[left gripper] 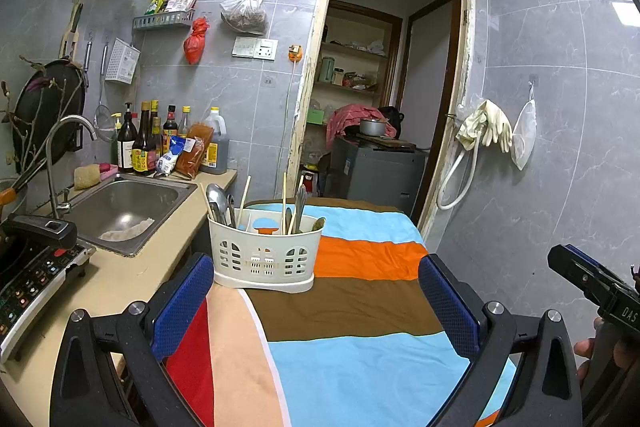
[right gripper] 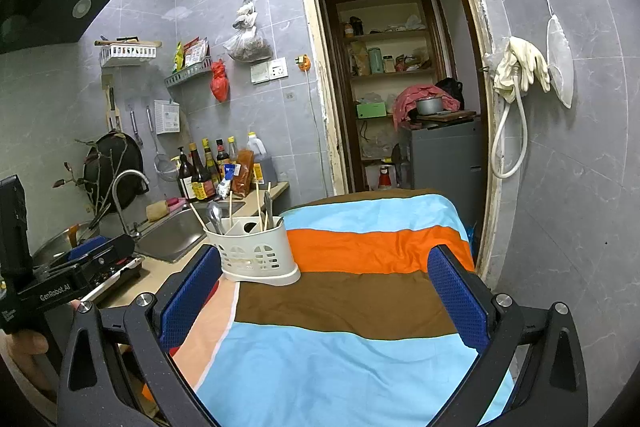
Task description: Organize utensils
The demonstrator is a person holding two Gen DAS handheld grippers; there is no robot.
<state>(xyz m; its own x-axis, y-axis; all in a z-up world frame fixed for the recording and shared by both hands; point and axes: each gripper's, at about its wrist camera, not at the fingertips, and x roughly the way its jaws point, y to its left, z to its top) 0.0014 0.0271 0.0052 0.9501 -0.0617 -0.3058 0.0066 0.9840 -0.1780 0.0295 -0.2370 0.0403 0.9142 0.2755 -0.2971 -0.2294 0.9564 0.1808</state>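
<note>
A white plastic utensil caddy (left gripper: 264, 253) stands on the left side of a table under a striped cloth (left gripper: 360, 307). It holds spoons (left gripper: 216, 201) in its left compartment and chopsticks (left gripper: 285, 203) with other utensils in its right one. My left gripper (left gripper: 316, 291) is open and empty, just in front of the caddy. My right gripper (right gripper: 324, 283) is open and empty, a little further back and to the right; the caddy (right gripper: 256, 253) sits near its left finger. Each gripper's body shows at the edge of the other's view.
A counter on the left carries a steel sink (left gripper: 124, 207), a tap (left gripper: 60, 163), sauce bottles (left gripper: 160, 143) and an induction cooker (left gripper: 32, 287). A doorway (left gripper: 384, 87) opens behind the table. Gloves and a hose (left gripper: 480, 135) hang on the right wall.
</note>
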